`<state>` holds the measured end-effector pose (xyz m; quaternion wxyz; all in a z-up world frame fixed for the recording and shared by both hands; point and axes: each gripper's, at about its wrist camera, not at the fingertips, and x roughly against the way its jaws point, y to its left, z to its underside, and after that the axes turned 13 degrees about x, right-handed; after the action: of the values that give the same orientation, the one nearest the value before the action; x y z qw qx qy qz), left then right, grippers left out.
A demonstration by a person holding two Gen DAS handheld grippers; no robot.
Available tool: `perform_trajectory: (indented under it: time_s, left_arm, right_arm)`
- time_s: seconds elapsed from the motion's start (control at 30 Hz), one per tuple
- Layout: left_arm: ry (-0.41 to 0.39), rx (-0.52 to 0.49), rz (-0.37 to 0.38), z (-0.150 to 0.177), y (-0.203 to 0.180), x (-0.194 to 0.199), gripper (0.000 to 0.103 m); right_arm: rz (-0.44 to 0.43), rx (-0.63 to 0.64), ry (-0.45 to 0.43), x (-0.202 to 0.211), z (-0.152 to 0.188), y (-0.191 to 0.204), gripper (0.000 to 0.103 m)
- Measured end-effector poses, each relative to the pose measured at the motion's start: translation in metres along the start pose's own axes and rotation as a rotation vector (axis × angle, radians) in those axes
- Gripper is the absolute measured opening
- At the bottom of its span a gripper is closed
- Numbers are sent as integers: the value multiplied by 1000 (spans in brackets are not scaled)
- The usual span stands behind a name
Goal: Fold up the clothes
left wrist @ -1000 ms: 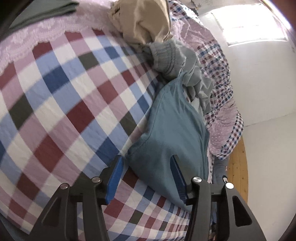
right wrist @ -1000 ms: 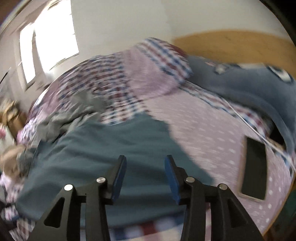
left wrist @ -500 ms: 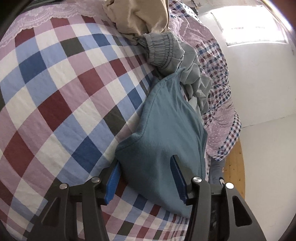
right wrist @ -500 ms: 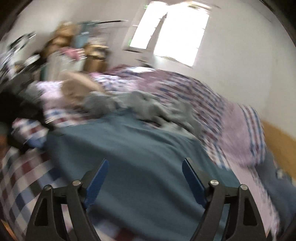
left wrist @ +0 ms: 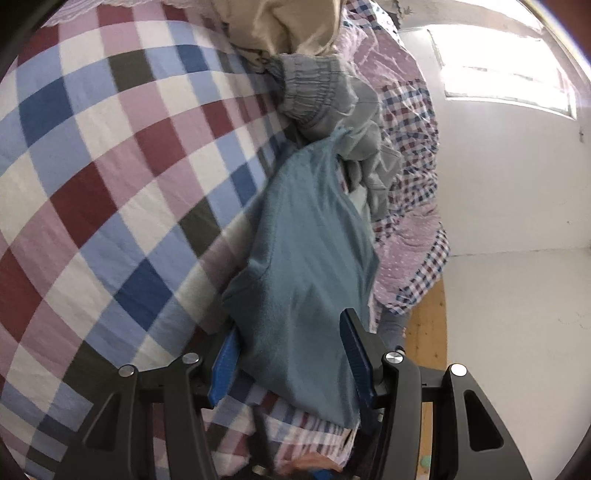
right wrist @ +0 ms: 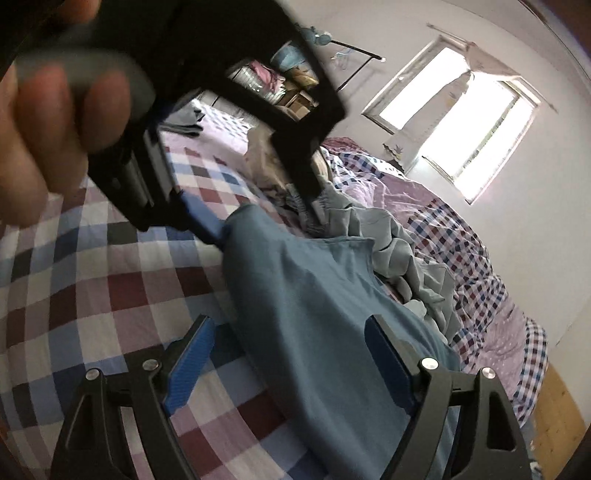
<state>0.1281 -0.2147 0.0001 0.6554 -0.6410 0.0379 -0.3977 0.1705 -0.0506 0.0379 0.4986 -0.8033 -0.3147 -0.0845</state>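
While the teal shirt (left wrist: 303,266) lies spread across the checked bedspread (left wrist: 110,177), its near corner sits bunched between the blue pads of the left gripper (left wrist: 291,354); whether the pads press on the cloth cannot be told. Right gripper (right wrist: 291,365): jaws wide apart over the shirt's lower part, nothing gripped. Hand (right wrist: 48,122) on the left gripper's handle, blurred, upper left of the right view. Grey trousers (left wrist: 332,99), crumpled, touching the shirt's far edge. Beige garment (left wrist: 288,26), heaped beyond them. Window (right wrist: 469,122), bright, in the far wall.
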Motion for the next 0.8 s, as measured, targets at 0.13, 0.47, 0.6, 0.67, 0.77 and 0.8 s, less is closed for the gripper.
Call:
perform_trajectory:
  time_s: [0.13, 0.47, 0.6, 0.67, 0.77, 0.8]
  left_arm:
    - [21, 4, 41, -1, -5, 6, 56]
    - [29, 9, 95, -3, -5, 17, 56]
    - [-6, 15, 45, -6, 2, 19, 56]
    - [-17, 26, 24, -7, 6, 15, 56]
    - [-49, 11, 6, -7, 4, 11, 56]
    - [-67, -5, 0, -8, 1, 10, 56]
  right_arm:
    - [63, 96, -11, -9, -8, 10, 85]
    - [28, 85, 23, -35, -11, 6, 4]
    - [29, 54, 7, -32, -10, -2, 3]
    - [28, 53, 3, -34, -10, -4, 3]
    - [26, 27, 1, -37, -11, -12, 3]
    - [27, 20, -2, -35, -12, -12, 3]
